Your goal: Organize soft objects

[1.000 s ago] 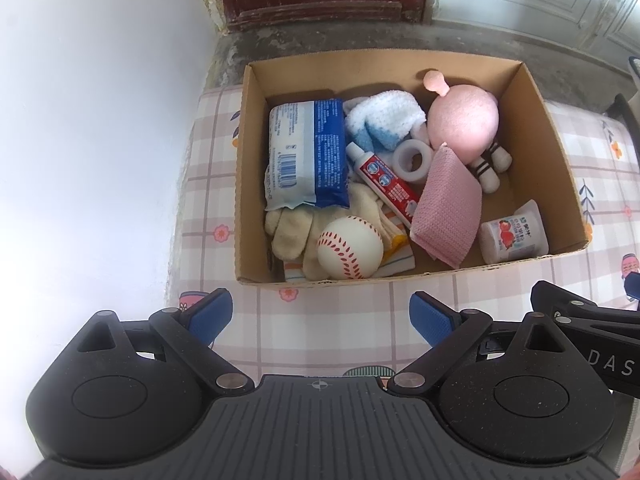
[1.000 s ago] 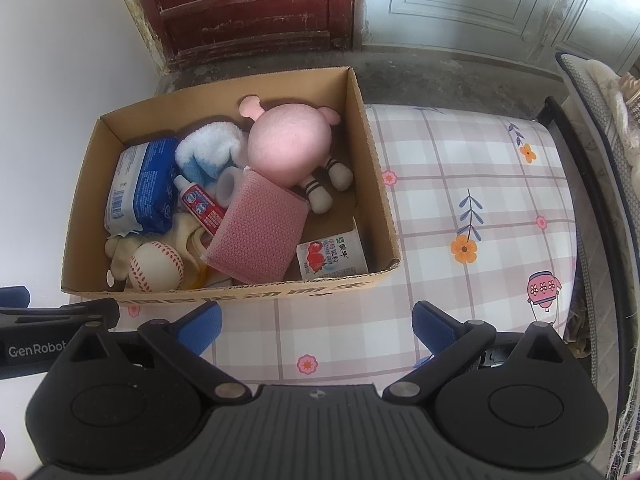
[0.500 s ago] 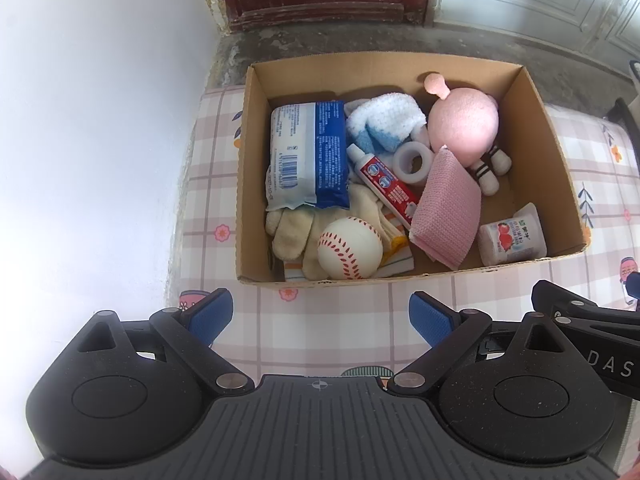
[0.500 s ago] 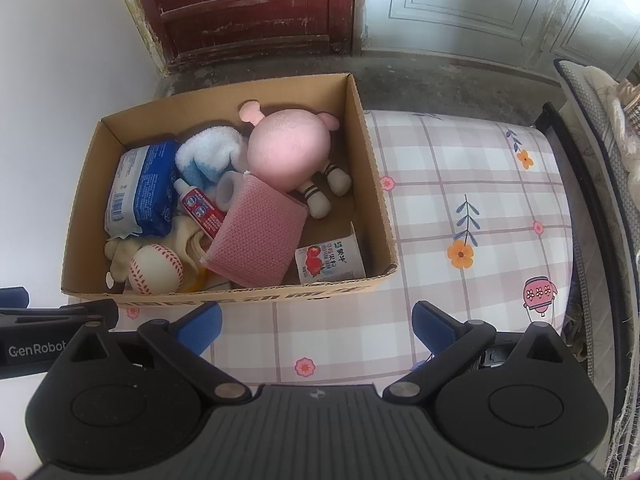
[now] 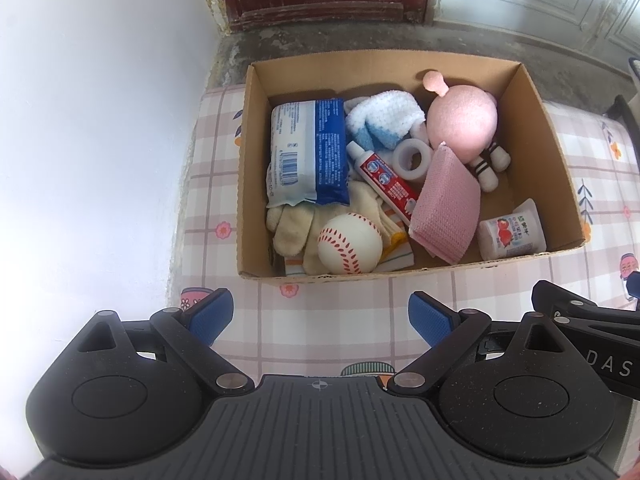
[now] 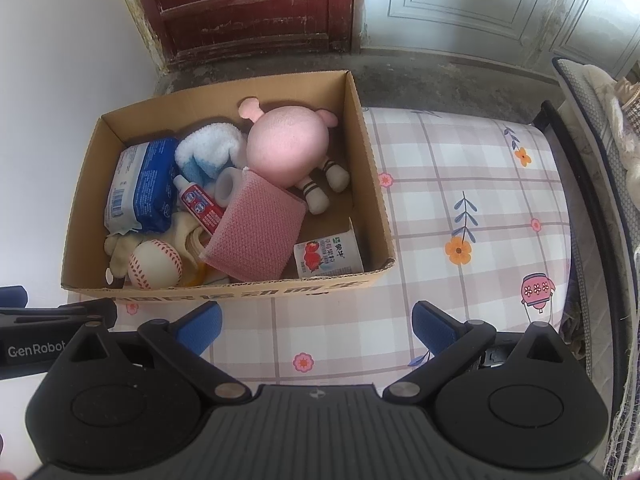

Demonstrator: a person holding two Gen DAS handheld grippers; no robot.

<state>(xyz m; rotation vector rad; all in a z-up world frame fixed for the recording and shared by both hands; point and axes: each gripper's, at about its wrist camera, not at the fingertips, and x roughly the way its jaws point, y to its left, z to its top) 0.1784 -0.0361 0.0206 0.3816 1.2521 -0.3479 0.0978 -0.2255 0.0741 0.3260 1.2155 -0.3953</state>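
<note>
A cardboard box (image 5: 556,168) (image 6: 374,184) stands on a plaid floral cloth (image 6: 460,184). Inside lie a pink plush doll (image 5: 462,122) (image 6: 290,146), a pink knit cloth (image 5: 446,210) (image 6: 256,238), a white-blue fuzzy sock (image 5: 382,120) (image 6: 210,150), a baseball (image 5: 349,243) (image 6: 155,264), cream gloves (image 5: 290,230), a blue-white tissue pack (image 5: 306,152) (image 6: 142,186), a toothpaste tube (image 5: 382,178), a tape roll (image 5: 412,156) and a yogurt pouch (image 5: 512,232) (image 6: 328,254). My left gripper (image 5: 320,314) hangs open in front of the box. My right gripper (image 6: 316,326) is open too, nothing between its fingers.
A white wall (image 5: 92,120) runs along the left. Behind the box are a concrete floor strip (image 6: 440,76), a red wooden door (image 6: 248,4) and a pale panelled door (image 6: 500,0). A dark bed frame rail (image 6: 576,184) and bedding (image 6: 612,120) border the cloth at right.
The box sits slightly lower and nearer in the right wrist view than a second ago. In the left wrist view it has barely shifted. Both grippers stay open.
</note>
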